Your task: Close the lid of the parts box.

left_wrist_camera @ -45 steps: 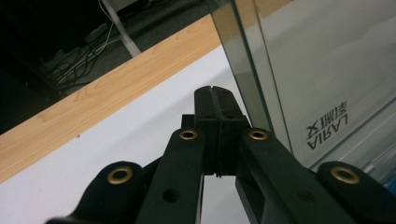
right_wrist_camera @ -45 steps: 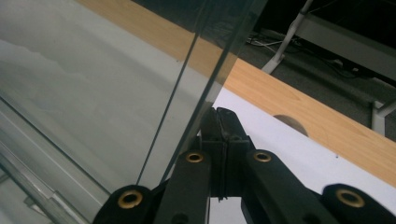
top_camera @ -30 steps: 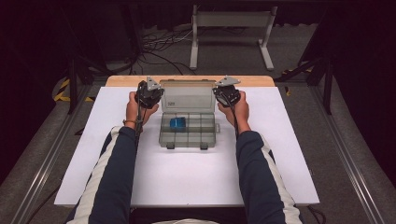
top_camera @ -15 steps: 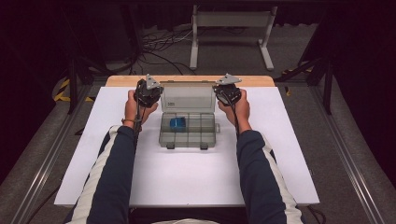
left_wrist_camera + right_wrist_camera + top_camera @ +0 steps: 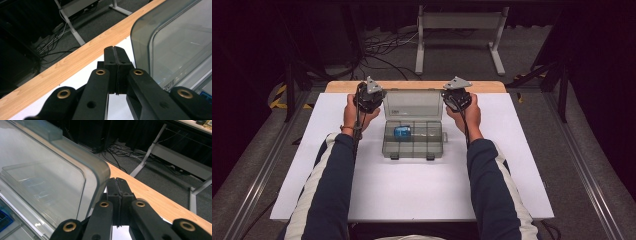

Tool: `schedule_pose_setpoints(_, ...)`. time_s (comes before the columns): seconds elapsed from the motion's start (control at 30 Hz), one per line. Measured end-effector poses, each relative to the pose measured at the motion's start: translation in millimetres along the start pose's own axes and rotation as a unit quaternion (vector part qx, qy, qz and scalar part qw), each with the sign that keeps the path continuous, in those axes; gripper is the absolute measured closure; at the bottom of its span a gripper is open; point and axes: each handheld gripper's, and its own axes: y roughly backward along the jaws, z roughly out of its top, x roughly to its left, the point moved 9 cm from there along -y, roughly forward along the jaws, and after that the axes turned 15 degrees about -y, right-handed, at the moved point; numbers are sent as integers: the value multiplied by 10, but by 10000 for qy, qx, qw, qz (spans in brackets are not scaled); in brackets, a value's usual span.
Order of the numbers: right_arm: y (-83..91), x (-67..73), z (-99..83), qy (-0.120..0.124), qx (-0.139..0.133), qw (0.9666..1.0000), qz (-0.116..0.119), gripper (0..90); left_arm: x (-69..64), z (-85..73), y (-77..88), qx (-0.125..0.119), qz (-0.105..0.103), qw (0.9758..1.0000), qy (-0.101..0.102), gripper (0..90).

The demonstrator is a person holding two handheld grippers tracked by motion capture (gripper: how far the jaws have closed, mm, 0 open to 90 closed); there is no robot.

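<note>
A clear grey compartment box (image 5: 414, 145) lies on the white table top with its lid (image 5: 413, 104) standing open at the back. A blue item (image 5: 402, 131) lies in one of its upper left compartments. My left gripper (image 5: 370, 95) is held just left of the lid, my right gripper (image 5: 456, 93) just right of it. In the left gripper view the jaws of my left gripper (image 5: 115, 51) are pressed together, empty, beside the lid's corner (image 5: 172, 42). In the right gripper view my right gripper (image 5: 116, 182) is shut and empty next to the lid's rounded corner (image 5: 75, 157).
The white table top (image 5: 412, 195) stretches toward the person; a wooden edge (image 5: 412, 86) runs along the back. Behind it stand a metal frame (image 5: 459, 30) and cables (image 5: 382, 47) on the floor. Rails run along both sides.
</note>
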Motion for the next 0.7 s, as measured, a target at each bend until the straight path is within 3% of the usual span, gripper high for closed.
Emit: schedule_pose_setpoints(0.7,101,22,79,27,8,10000,-90,900,33,86,92,63,81,9999,-111,894)
